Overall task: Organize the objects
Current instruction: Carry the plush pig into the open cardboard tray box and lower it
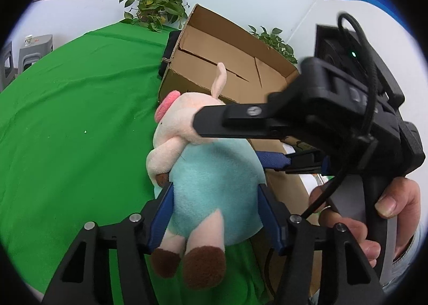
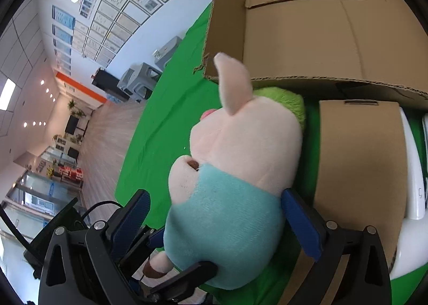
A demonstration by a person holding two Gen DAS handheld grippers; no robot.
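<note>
While the plush pig (image 1: 211, 179) is held off the green cloth (image 1: 67, 131), its teal body is clamped between the blue pads (image 1: 161, 214) of the left gripper (image 1: 215, 192), with the brown feet hanging down over the fingers. The toy is seen just in front of the big cardboard box (image 1: 219, 45), whose open side is turned toward the cameras. The right gripper (image 2: 214, 195), carried in a hand (image 1: 388, 211), is brought in from the right side of the left wrist view. Its jaws are spread around the pig: in the right wrist view one pad (image 2: 302, 222) lies against the teal body, while green cloth is seen between the other pad and the toy, so no grip is made there. A fuzzy green toy (image 2: 289, 101) is glimpsed behind the pig's head, beside a smaller box (image 2: 358, 157).
</note>
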